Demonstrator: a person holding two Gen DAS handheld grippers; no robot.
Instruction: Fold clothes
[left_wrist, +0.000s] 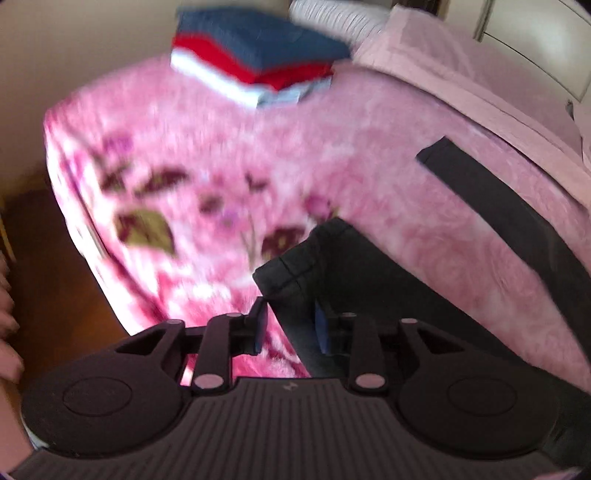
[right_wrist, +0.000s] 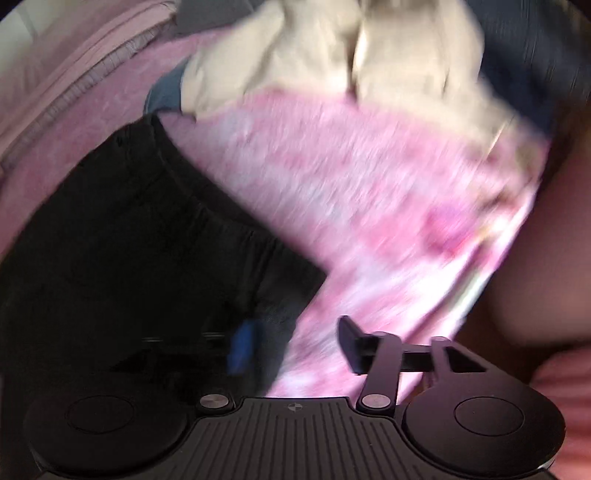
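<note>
We hold the left gripper (left_wrist: 288, 326) low, its jaws parted with a clear gap between the two blue-padded fingers (left_wrist: 260, 328). We hold the right gripper (right_wrist: 293, 345) likewise, jaws spread wide; its left finger is lost in shadow, its right finger (right_wrist: 349, 341) shows plainly. Both views are blurred. Part of a hand (left_wrist: 7, 332) shows at the left view's left edge.

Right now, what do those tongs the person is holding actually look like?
Both tongs, left tongs and right tongs, are black plastic: a ribbed base, two round discs, jointed link bars with silver pins. The fingertips carry blue pads. No cables or sleeves show.
</note>
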